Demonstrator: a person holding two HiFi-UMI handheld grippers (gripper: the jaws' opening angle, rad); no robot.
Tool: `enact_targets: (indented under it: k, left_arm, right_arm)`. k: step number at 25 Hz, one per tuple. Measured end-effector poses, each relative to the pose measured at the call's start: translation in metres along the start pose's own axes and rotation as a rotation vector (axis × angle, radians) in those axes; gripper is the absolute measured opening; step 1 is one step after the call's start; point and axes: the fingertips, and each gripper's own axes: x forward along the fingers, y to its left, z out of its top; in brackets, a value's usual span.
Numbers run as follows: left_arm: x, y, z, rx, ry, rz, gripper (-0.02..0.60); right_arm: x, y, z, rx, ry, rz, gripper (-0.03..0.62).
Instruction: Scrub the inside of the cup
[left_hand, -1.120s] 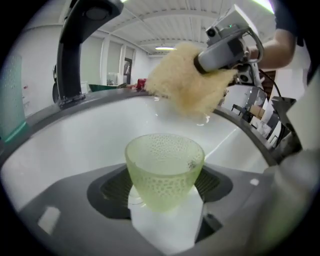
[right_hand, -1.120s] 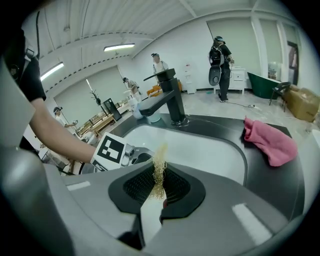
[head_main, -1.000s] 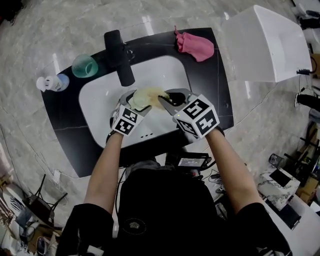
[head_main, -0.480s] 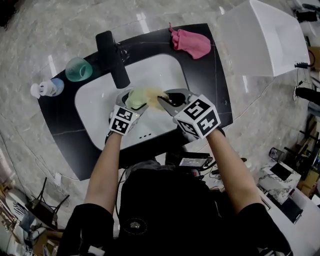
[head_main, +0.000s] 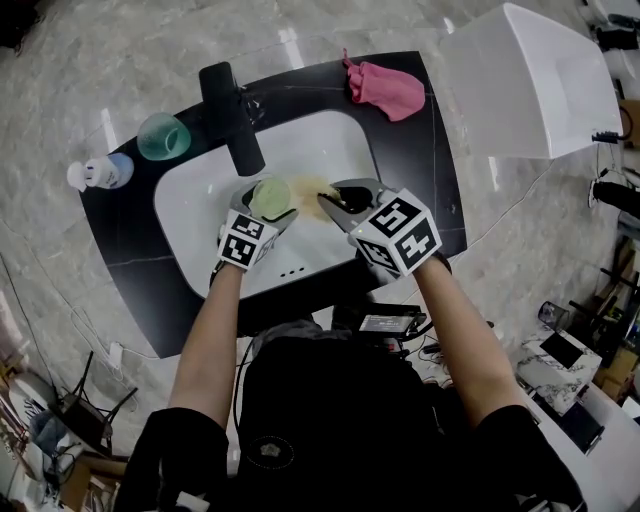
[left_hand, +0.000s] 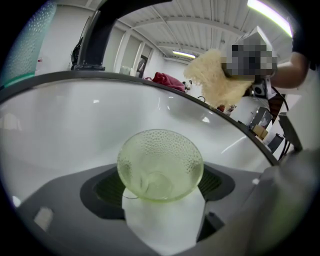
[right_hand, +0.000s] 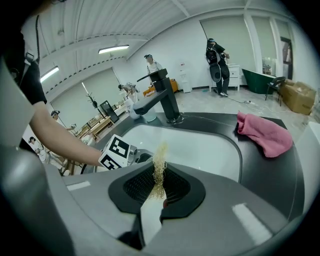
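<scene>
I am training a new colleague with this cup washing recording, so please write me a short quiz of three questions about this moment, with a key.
1. True or false: the yellow scrubber is already inside the green cup.
2. Where does the pink cloth lie? A inside the cup; B on the black counter; C wrapped round the scrubber.
3. Which gripper holds the cup?
Key: 1 false, it hangs beside the cup, outside it. 2 B. 3 the left gripper; its jaws have just opened a little, with the cup between them.
</scene>
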Motion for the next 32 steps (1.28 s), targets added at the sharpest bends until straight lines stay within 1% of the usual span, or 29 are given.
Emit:
enact_targets:
  k: [5,8,11,14,19,20,21,23,25,27,30,32]
  left_arm:
    - [-0.012,0.005,0.002,-0.002,0.006,0.043,0.46]
    - [-0.025,0.008,0.004,0.003,0.012,0.079,0.476]
    - [-0.042,0.008,0.008,0.011,-0.001,0.126,0.476]
    - [-0.065,-0.002,0.02,0.009,-0.021,0.164,0.474]
    - [-0.103,-0.012,0.031,-0.011,-0.095,0.285,0.471]
    - [-0.111,-0.014,0.031,-0.011,-0.112,0.311,0.46]
    - [-0.119,-0.019,0.032,-0.01,-0.127,0.334,0.434]
    - [-0.133,-0.033,0.038,-0.01,-0.159,0.371,0.364]
    - [-0.146,-0.05,0.046,-0.012,-0.19,0.404,0.314]
    - [-0.157,-0.069,0.052,-0.015,-0.22,0.44,0.244]
    - [-0.171,-0.098,0.053,-0.041,-0.262,0.476,0.173]
    - [-0.177,-0.117,0.051,-0.069,-0.286,0.49,0.11]
  right_arm:
    - [0.003,0.006,-0.003,-0.015,0.008,0.018,0.041]
    - [0.004,0.009,-0.004,-0.029,0.009,0.029,0.041]
    - [0.003,0.01,-0.005,-0.051,0.013,0.04,0.042]
    - [-0.002,0.012,-0.007,-0.086,0.02,0.055,0.041]
    - [-0.016,0.016,-0.01,-0.159,0.021,0.08,0.041]
    - [-0.02,0.018,-0.012,-0.18,0.024,0.087,0.042]
    - [-0.025,0.02,-0.014,-0.199,0.027,0.096,0.042]
    - [-0.037,0.025,-0.018,-0.229,0.028,0.116,0.042]
    - [-0.049,0.028,-0.022,-0.254,0.025,0.134,0.041]
    - [-0.062,0.03,-0.026,-0.277,0.017,0.149,0.041]
    - [-0.08,0.033,-0.031,-0.296,-0.006,0.164,0.042]
    - [-0.09,0.036,-0.035,-0.3,-0.022,0.17,0.042]
